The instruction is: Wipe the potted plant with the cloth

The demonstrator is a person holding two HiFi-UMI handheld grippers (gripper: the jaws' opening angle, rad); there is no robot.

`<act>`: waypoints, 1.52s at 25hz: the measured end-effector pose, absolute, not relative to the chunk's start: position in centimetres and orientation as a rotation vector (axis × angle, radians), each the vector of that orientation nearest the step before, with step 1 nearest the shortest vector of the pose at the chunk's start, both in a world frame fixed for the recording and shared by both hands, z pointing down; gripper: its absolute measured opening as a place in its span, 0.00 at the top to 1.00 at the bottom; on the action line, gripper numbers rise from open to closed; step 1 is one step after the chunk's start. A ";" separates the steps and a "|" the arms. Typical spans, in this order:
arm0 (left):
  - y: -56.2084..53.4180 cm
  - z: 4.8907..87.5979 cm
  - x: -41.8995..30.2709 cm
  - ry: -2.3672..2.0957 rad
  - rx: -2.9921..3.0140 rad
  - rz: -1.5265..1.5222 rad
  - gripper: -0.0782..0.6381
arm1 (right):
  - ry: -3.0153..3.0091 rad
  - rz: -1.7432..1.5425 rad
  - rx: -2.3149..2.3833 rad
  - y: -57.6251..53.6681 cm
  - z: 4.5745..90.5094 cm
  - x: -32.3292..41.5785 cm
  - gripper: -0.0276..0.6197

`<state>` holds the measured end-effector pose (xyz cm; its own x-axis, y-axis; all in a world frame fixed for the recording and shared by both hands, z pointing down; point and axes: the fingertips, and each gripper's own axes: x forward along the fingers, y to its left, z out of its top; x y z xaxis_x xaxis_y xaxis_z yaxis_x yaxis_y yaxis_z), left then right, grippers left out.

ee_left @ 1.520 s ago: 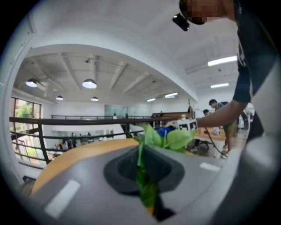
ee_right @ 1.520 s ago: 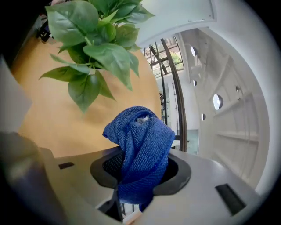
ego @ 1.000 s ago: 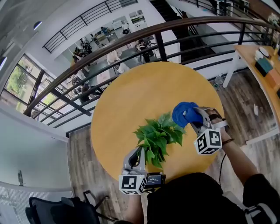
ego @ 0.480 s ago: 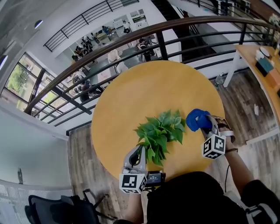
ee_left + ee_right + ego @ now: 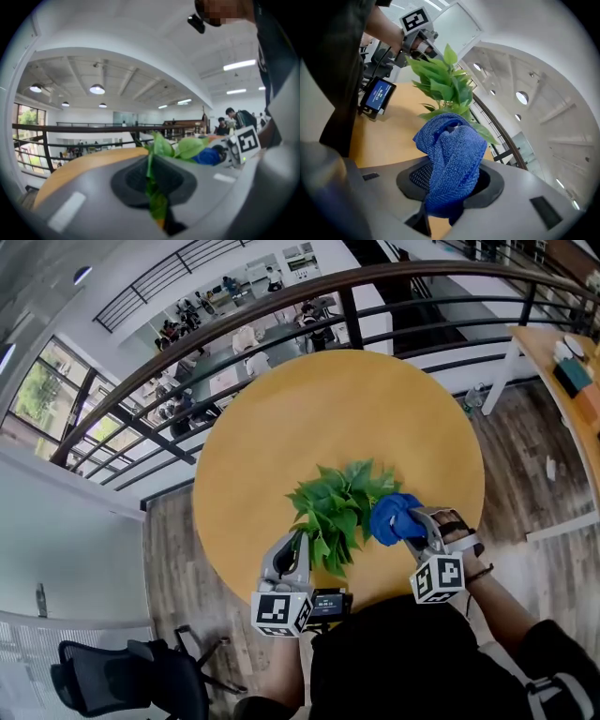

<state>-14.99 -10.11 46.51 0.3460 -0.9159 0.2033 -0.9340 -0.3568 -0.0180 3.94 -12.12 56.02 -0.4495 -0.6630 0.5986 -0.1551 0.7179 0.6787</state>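
Bright, even daylight; strong fisheye warping, with near foregrounds softly blurred.

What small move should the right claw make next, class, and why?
Probably draw the right claw, shut on the blue woven cloth, across the leafy green plant: the cloth sits at its edge, and the left claw pinches one leaf steady.

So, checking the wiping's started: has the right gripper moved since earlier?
Yes. The right gripper came back left, bringing the cloth up to the right-hand leaves of the plant.

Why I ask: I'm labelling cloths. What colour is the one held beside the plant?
The cloth is blue; clearest in the right gripper view.
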 end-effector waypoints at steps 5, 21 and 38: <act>-10.0 46.6 -15.4 -1.735 2.470 0.247 0.88 | -1.920 -0.615 0.547 -9.8 59.7 6.7 0.70; -10.1 46.5 -15.3 -1.723 2.472 0.237 0.88 | -2.142 -0.545 0.975 -16.1 46.6 5.3 0.70; -10.4 46.7 -15.9 -1.756 2.405 0.159 0.88 | -2.131 -0.776 0.454 -8.9 51.6 -1.9 0.70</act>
